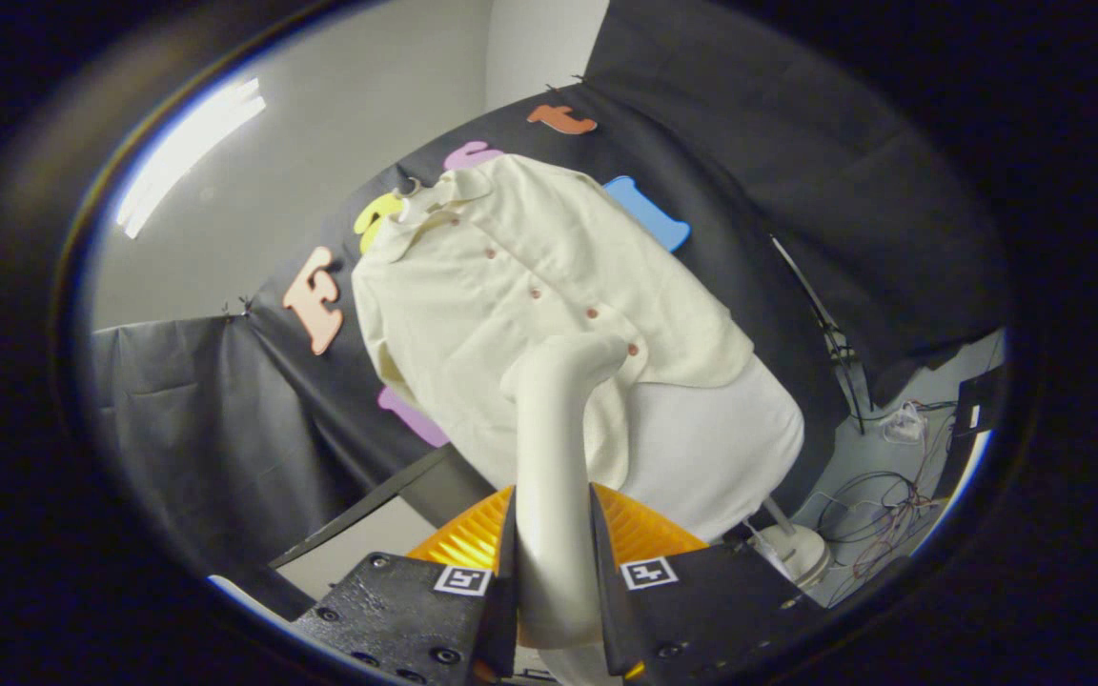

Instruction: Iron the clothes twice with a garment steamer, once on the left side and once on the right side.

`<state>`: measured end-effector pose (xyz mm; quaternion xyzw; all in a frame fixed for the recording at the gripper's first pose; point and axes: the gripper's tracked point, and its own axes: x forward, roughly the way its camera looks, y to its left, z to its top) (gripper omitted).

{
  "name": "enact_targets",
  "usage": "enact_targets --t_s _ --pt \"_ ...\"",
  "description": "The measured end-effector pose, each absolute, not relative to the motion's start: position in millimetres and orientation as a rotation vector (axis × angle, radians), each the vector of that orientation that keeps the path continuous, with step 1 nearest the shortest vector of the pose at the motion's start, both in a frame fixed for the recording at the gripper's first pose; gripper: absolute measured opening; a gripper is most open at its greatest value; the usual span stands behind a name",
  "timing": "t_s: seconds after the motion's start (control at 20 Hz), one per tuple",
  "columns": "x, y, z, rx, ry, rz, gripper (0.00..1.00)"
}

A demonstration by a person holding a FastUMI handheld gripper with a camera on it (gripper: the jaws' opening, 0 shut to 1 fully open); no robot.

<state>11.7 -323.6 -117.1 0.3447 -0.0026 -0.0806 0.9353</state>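
A cream button-up shirt hangs on a white mannequin torso against the black booth wall. My gripper is shut on the cream handle of the garment steamer, both fingers pressing its sides. The steamer rises straight ahead from between the fingers. Its head meets the shirt front low on the button line, next to the lowest buttons. An orange ribbed part shows just behind the fingers, on both sides of the handle.
The mannequin stands on a thin pole with a round white base. Loose cables and a small white box lie on the pale floor beyond the base. A dark bar slants along the floor beside the wall.
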Motion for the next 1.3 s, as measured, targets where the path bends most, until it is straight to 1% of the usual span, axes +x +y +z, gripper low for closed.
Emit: enact_targets --t_s 0.1,0.35,0.65,0.95,1.15,1.3 --pt "7 -287 -87 0.694 -0.026 -0.132 0.35" --pt "-1 -171 -10 0.619 -0.069 0.01 0.35" --pt "-24 -54 35 0.508 -0.075 0.152 0.35" --pt "-53 -1 53 0.301 -0.139 0.123 0.35" --pt "-61 19 21 0.237 -0.062 0.059 0.34" --pt "-72 29 8 0.209 -0.084 0.021 0.35"
